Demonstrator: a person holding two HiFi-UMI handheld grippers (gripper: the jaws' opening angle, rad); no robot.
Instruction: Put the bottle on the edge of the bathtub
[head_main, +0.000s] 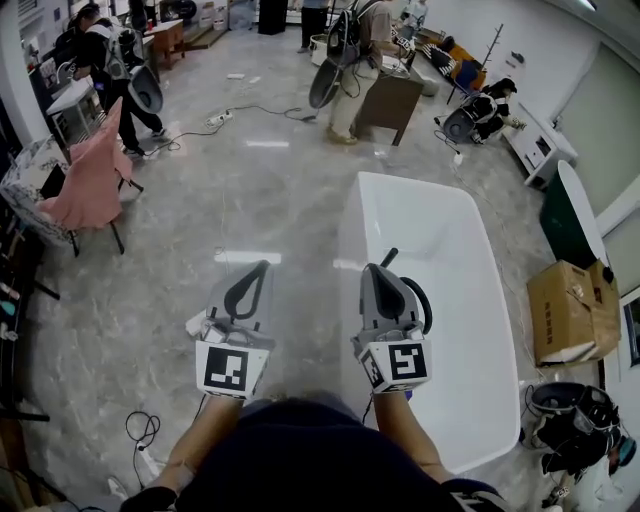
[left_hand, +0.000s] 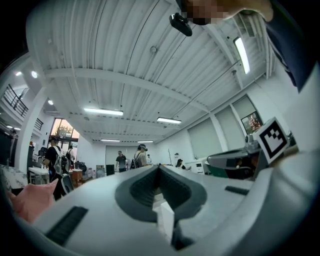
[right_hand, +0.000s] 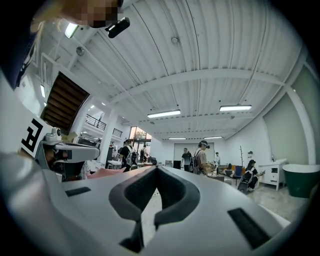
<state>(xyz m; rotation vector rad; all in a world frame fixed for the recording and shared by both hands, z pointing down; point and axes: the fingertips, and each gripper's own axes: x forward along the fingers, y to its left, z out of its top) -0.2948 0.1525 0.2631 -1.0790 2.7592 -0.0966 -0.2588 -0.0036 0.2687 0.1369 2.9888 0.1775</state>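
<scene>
Bathtub (head_main: 470, 330) is the one task thing we can find: white, a rounded rectangle, standing on the grey marbled floor (head_main: 250, 200) at the right of the head view. Its long axis runs away from us up the picture, near end low on the right and far end towards the people at the back of the room. We cannot make out a bottle on it or in either gripper.

We hold both grippers out in front of us side by side, forearms reaching forward from the bottom of the head view, marker cubes facing up at us. Both point away from us roughly along the tub's length, and their own views look out about level across the hall under the ribbed ceiling.

Our left gripper (head_main: 265, 266) hangs over bare floor just left of the tub. Its jaws are closed tip to tip. A small white block (left_hand: 165, 222) shows through the hollow behind the tips; we cannot tell what it is.

Our right gripper (head_main: 371, 269) hangs over the tub's left rim, jaws likewise clenched together with nothing between them.

A chair draped in pink (head_main: 90, 180) stands well off to the left, and a cardboard box (head_main: 570, 310) sits beyond the tub's right side.
</scene>
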